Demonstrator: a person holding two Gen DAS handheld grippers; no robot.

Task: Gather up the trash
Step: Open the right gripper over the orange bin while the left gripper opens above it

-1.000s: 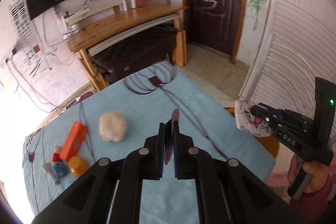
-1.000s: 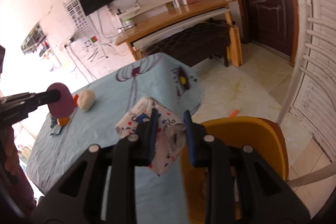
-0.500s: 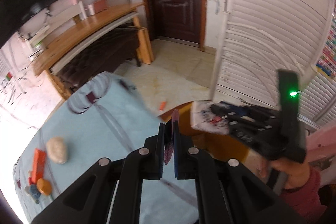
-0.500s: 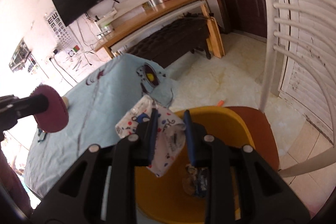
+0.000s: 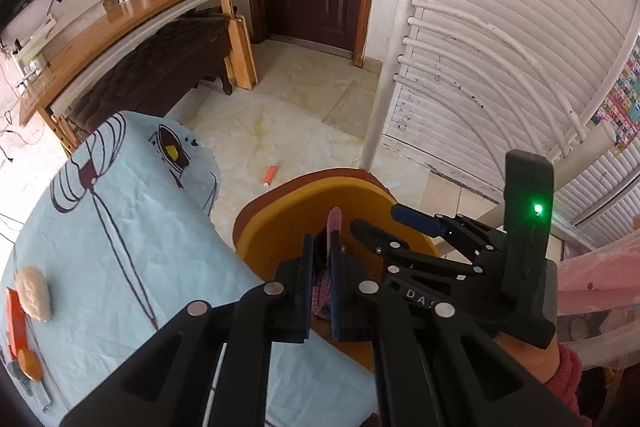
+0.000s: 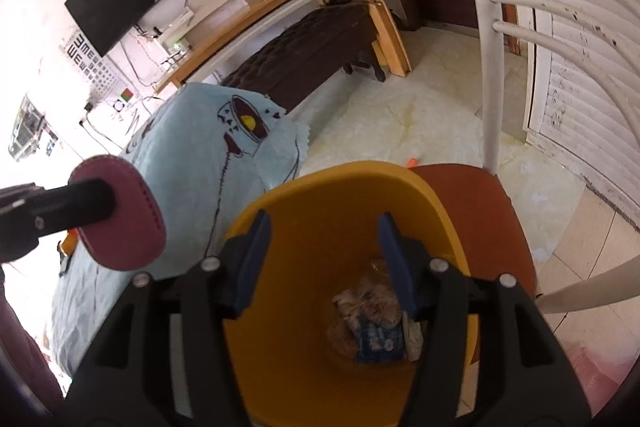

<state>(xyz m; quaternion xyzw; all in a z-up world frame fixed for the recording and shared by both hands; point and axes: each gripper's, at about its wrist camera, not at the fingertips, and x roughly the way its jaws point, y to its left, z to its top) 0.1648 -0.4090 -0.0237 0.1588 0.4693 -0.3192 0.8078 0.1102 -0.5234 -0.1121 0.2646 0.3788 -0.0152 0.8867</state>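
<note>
Above the yellow bin (image 6: 344, 195), right tongs (image 6: 322, 227) tilt down, opening, empty; left tongs (image 5: 320, 247) pinch a maroon pad (image 6: 124, 215).

Right hand-held gripper (image 6: 322, 259) opening; patterned wrapper gone from it

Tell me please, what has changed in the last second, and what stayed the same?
The right gripper came over the yellow bin; its jaws are opening and the patterned wrapper it held is gone from between them. The left gripper also swung from the table toward the bin. It stays shut on the purple disc.
</note>
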